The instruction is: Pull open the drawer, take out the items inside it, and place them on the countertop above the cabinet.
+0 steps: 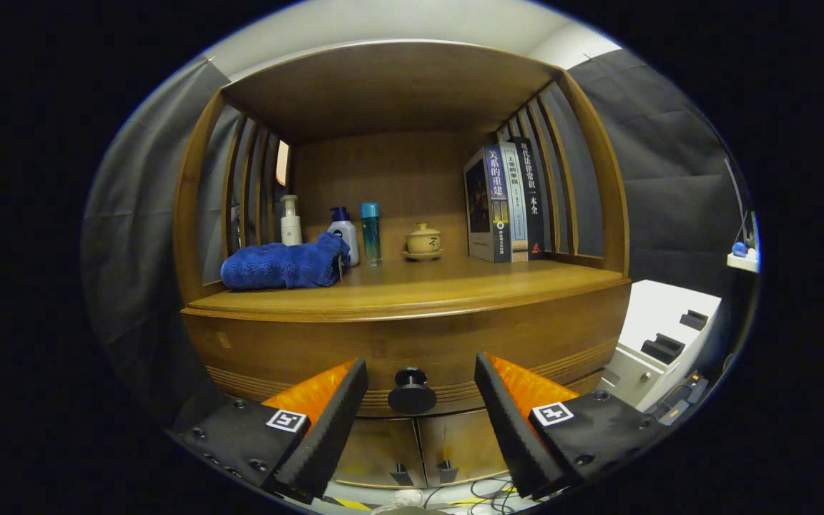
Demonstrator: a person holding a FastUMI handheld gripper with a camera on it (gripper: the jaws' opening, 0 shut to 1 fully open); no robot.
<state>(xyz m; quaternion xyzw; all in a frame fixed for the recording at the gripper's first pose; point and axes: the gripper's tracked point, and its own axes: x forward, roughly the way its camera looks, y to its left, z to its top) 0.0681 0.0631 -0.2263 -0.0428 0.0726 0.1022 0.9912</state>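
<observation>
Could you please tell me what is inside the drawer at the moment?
That cannot be seen: the drawer is closed, its front hiding any contents. The open gripper has its fingers either side of the drawer knob, not touching it.

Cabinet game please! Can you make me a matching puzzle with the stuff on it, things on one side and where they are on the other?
Things:
1. blue towel
2. books
3. lidded teacup
4. drawer knob

Places:
A. between the open claw fingers
B. countertop, right end
C. countertop, left end
D. between the teal bottle and the books

Pairs: 1-C, 2-B, 3-D, 4-A
</observation>
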